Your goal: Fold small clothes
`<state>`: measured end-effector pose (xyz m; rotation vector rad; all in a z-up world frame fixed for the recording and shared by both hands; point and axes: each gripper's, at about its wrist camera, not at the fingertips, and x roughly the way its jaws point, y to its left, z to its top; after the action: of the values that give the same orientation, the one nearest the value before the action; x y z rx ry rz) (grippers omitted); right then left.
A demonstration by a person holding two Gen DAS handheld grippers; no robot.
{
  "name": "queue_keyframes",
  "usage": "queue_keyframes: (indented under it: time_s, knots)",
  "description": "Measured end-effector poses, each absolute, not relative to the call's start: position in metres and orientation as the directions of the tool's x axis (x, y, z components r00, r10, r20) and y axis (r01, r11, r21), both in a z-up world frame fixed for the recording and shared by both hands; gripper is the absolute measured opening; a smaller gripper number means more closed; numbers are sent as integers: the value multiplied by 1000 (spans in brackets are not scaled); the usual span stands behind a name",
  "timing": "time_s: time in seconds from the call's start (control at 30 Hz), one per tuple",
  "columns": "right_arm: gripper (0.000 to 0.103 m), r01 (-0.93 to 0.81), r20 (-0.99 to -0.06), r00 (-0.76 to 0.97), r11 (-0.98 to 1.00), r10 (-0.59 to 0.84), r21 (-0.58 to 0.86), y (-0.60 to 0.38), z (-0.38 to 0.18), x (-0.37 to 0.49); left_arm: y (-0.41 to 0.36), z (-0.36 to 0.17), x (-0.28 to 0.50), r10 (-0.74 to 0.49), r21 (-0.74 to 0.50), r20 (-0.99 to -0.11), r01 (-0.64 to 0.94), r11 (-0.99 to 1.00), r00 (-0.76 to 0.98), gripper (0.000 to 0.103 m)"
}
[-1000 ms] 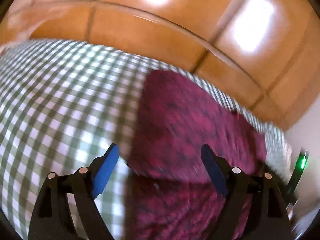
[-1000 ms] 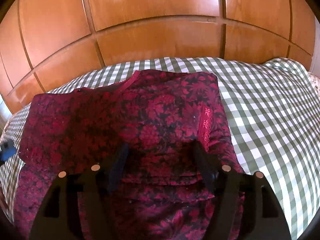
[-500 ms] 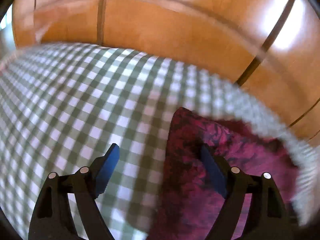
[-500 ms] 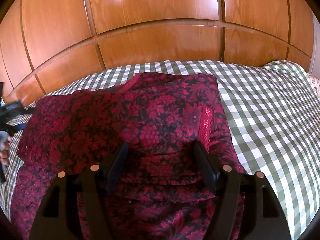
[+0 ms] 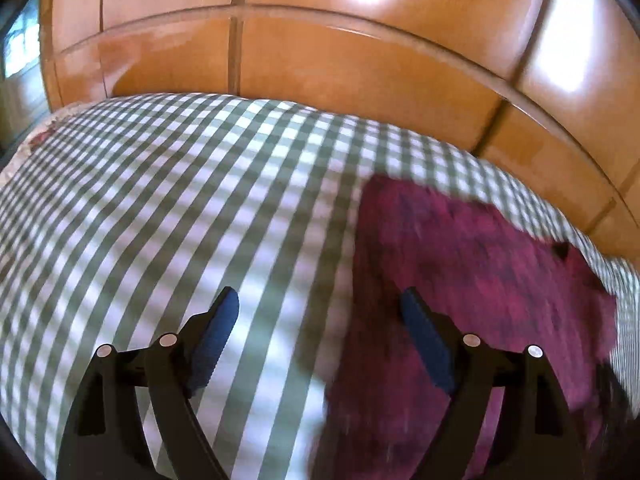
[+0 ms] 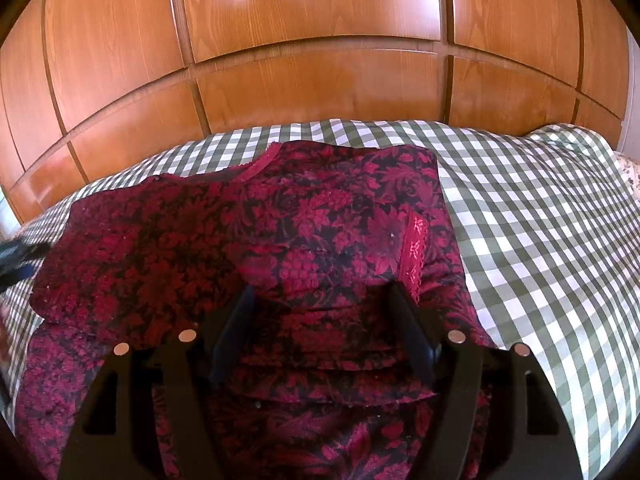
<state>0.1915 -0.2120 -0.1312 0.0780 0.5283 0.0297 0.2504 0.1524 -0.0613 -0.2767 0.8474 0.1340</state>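
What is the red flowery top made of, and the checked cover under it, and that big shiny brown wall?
The red flowery top looks like soft woven cloth with a lace trim; it creases. The checked cover looks like matte cotton-type fabric, slightly rumpled. The brown wall looks like varnished wood panels: grain lines and glare show, though it could be veneer.

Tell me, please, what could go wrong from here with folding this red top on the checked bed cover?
1. The left gripper is open and straddles the edge of the red top; closing here might also pinch the checked cover.
2. The right sleeve with its lace trim is already folded in; pulling the left side could disturb it.
3. The right gripper is open above the top, so nothing pins the top.
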Motion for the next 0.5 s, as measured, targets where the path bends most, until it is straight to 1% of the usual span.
queue_keyframes:
  time_s: [0.13,0.3,0.33,0.37,0.4,0.47,0.5]
  knots:
    - [71,-6,-503,863,998,41,70,-210,-131,192,144,-62,185,-42,-199,-748,-163,966,663,82]
    - [72,-4,-519,854,998,34,59,-207,-125,189,141,-65,123,-101,-206,-746,-84,975,658,82]
    - [79,-17,-533,845,998,45,57,-205,-121,187,141,-66,109,-133,-223,-748,-58,973,650,82]
    - [99,-23,-547,835,998,52,61,-204,-116,183,140,-68,101,-152,-234,-747,-41,972,647,82]
    - [100,-11,-560,827,998,46,66,-203,-112,179,140,-68,91,-167,-240,-745,-26,970,646,82]
    - [101,-33,-564,820,992,96,121,-213,-105,166,142,-69,70,-218,-274,-741,10,962,636,82]
    - [101,-30,-563,820,990,105,141,-221,-103,156,143,-71,63,-246,-298,-739,24,954,627,80]
